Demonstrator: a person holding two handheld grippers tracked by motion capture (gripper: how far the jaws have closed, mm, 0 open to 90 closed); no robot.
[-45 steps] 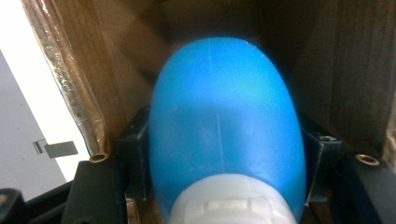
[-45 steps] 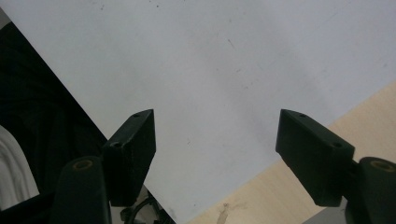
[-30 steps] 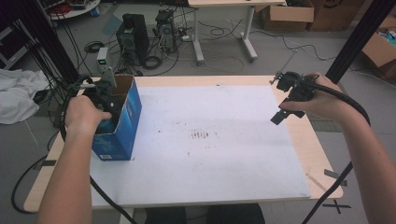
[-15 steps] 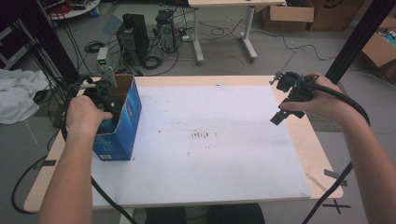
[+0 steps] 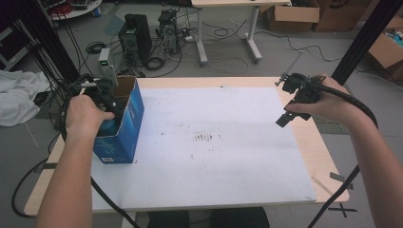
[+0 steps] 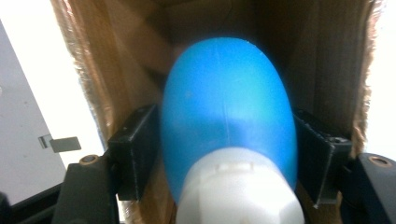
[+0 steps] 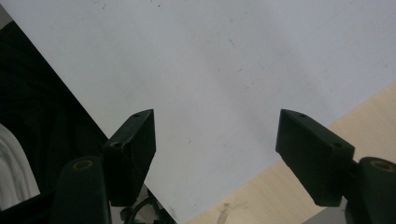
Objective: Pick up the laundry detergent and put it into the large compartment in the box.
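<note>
A blue rubber bulb (image 6: 226, 107) with a white cap (image 6: 238, 191) sits between the jaws of my left gripper (image 6: 226, 140), down inside a brown-lined blue cardboard box (image 5: 124, 124). The jaws have just been opening, and both pads still touch the bulb's sides. In the high view the person's left hand (image 5: 85, 116) covers that gripper at the box's open top. My right gripper (image 5: 284, 118) is held above the table's right edge. In the right gripper view it (image 7: 217, 140) is open with nothing between its jaws.
A white sheet (image 5: 214, 156) covers most of the wooden table (image 5: 328, 166). Cables, computer cases (image 5: 135, 33) and cardboard boxes (image 5: 290, 14) lie on the floor beyond. A black pole (image 5: 366, 38) rises at the right.
</note>
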